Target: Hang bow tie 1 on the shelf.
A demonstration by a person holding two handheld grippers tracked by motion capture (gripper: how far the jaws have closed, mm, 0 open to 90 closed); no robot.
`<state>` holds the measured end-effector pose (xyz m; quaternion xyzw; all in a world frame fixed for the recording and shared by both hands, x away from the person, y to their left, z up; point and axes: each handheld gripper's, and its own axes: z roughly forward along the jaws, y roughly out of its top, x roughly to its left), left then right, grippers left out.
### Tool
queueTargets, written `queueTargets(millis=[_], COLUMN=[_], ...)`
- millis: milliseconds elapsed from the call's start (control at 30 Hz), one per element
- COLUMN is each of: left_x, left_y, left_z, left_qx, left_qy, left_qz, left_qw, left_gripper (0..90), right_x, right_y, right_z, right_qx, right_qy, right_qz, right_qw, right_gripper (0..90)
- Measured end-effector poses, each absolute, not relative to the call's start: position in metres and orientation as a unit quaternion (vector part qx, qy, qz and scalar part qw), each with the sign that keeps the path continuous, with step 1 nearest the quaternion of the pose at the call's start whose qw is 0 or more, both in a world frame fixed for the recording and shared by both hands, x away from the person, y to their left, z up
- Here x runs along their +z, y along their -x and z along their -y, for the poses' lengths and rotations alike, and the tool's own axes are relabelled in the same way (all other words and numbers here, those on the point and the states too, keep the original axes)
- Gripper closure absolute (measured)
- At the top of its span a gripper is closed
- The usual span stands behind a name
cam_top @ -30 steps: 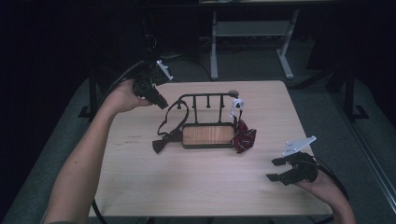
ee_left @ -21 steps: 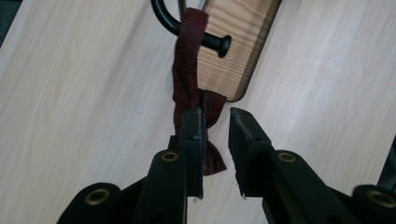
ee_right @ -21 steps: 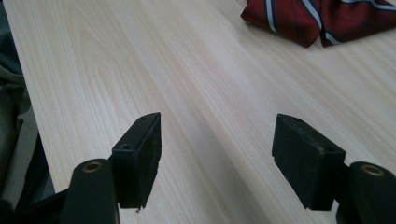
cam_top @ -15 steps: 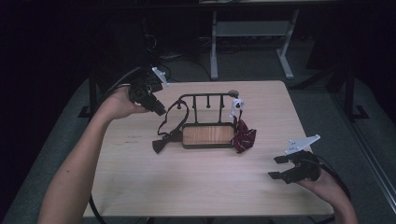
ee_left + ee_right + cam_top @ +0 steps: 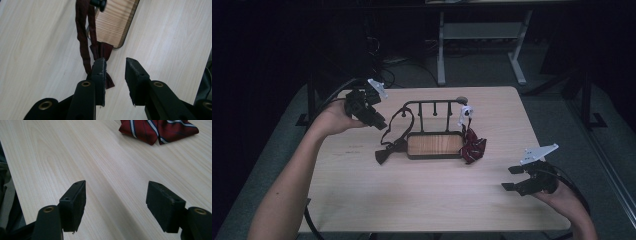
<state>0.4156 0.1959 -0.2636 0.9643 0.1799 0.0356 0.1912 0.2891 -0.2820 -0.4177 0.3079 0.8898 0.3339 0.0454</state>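
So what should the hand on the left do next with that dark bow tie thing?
Probably draw the left hand-held gripper back, away from the rack. Its jaws have just been opening with nothing between them, and the dark bow tie already hangs from the rack's end by its strap, its bow resting on the table. Hanging it looks finished, so backing off shouldn't tug it loose.

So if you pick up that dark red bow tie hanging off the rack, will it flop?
Probably floppy: the dark red cloth bow tie hangs in a limp loop from the black metal rack. Likely light, and its thin strap may slip.
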Motion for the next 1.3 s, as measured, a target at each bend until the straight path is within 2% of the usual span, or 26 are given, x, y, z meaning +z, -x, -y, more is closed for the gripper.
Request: queueTargets(millis=[1300], left_x=[-0.308], left_y=[-0.383], left_z=[-0.214], left_qx=[0.026], left_qy=[-0.961], left_qz=[-0.179], left_qw=[0.207], left_gripper=[56.2], right_x=[-0.42], right_y=[-0.292], right_z=[0.283], right_qx=[0.33], right_qy=[-0.318], right_qz=[-0.888], right_qw=[0.042], right_gripper=[30.3])
